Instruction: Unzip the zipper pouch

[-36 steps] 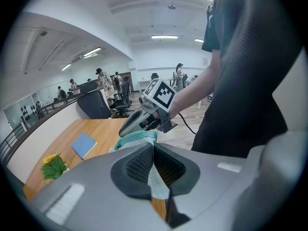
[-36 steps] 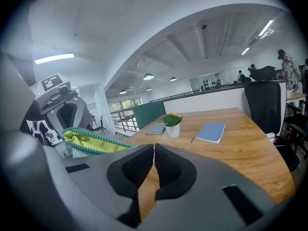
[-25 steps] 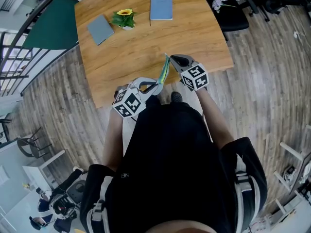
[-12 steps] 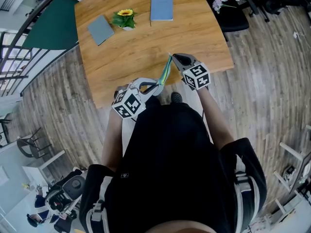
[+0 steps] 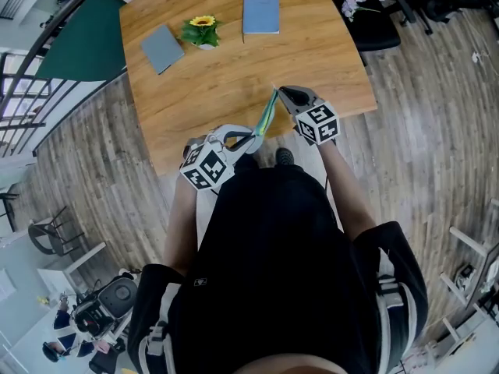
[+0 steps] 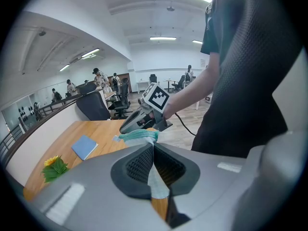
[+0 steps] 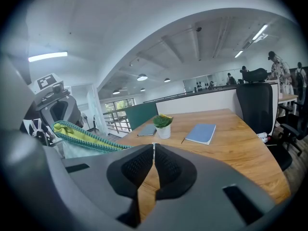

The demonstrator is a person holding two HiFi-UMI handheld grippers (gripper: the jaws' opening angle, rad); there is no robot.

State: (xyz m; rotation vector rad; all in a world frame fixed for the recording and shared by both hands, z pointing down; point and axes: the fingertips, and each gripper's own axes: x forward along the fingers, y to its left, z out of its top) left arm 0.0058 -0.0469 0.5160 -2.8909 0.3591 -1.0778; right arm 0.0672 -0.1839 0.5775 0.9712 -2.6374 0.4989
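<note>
Since a second ago my right tongs [image 5: 285,96] have drifted a touch toward the right of the head view, carrying the pouch's upper end along, while my left tongs [image 5: 251,139] have kept still. The teal knitted zipper pouch with a yellow lining [image 5: 267,114] hangs stretched between them in the air, over the near edge of the wooden desk [image 5: 218,76], just above frame centre. The left tongs are clenched on a pale fabric corner of the pouch. The right tongs are pinched together on a thin pale sliver at its other end, which I take for the zip pull [image 7: 153,146]. I judge the unzipping to be under way. The next move calls for a firm left anchor and a steady right-hand draw along the line of the teeth, with the fabric kept taut so the pull doesn't slip out. The head view gives the pouch only edge-on, as a slim strip. The right gripper view, at its left, shows yellow between the teal edges, so the mouth looks partly open. The left gripper view alone shows the corner seated between the pads. No view tells me how far the slider has run.
</note>
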